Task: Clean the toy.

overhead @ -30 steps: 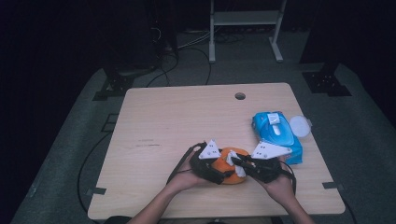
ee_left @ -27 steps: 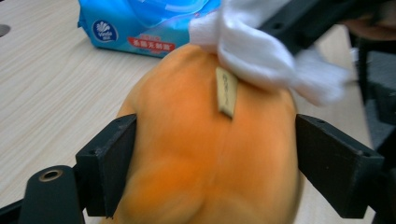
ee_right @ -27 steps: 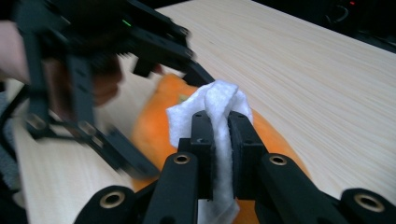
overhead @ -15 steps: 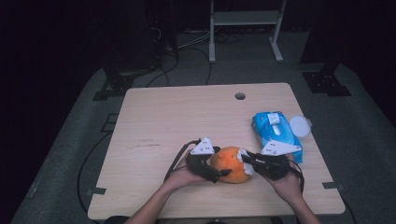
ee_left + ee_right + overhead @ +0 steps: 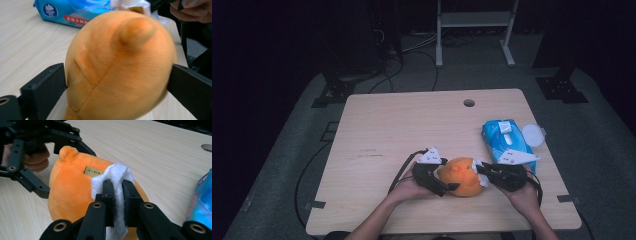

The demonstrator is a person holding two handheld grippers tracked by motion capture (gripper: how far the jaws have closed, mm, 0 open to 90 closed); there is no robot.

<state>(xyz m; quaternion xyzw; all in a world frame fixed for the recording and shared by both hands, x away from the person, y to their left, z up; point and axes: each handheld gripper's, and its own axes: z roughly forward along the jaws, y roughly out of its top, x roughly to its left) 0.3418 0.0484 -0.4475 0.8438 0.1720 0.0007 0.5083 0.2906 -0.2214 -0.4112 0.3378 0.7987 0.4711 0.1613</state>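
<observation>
- Near the front edge of the table (image 5: 377, 130), an orange plush toy (image 5: 462, 176) lies between the two grippers; this looks like a wiping job, with the toy steadied from one side and cleaned from the other.
- Left gripper (image 5: 117, 82): its jaws have just been opening and now stand wide on either side of the toy, which sits between them. Whether the pads press the plush or merely flank it cannot be told for certain; the grip appears loose at best.
- Right gripper (image 5: 117, 192): jaws closed tight on a folded white wipe (image 5: 117, 182), held against the toy beside its small gold label (image 5: 93, 172).
- Both hands come in low from the near edge, with the grippers pointing inward at each other.
- A blue pack of wipes (image 5: 506, 140) lies just behind the right hand, within easy reach, with a white lid (image 5: 532, 135) beside it.
</observation>
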